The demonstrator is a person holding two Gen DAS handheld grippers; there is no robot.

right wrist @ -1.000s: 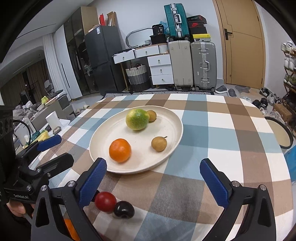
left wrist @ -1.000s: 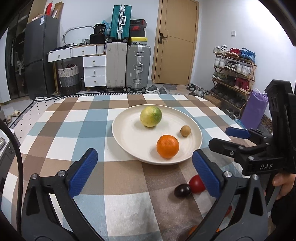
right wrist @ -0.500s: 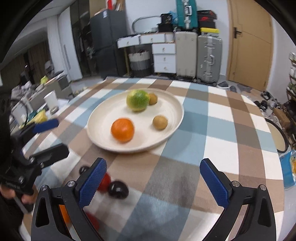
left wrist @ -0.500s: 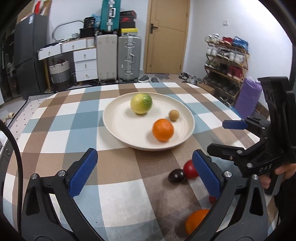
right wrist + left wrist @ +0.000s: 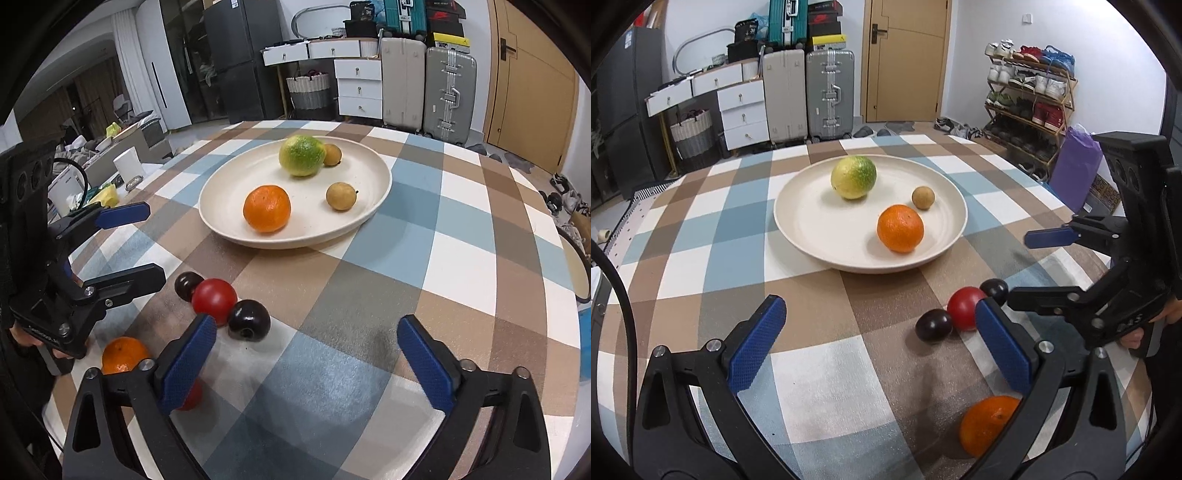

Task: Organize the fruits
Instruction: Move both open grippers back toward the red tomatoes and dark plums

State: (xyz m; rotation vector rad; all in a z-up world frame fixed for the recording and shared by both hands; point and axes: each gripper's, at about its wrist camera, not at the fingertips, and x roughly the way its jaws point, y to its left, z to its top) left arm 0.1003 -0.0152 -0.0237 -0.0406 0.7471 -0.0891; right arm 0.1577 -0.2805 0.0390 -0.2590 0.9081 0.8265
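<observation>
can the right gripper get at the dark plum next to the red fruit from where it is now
Probably yes. The right gripper is open and empty, its jaws just closing slightly. The dark round plum lies on bare checked tablecloth just ahead, though touching the round red fruit.

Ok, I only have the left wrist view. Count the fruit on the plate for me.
Observer: Four. A second small brown fruit sits right behind the green citrus.
Operator: Now count the loose ones on the tablecloth.
Observer: Five, not four. A second red fruit lies near the loose orange, half hidden.
</observation>
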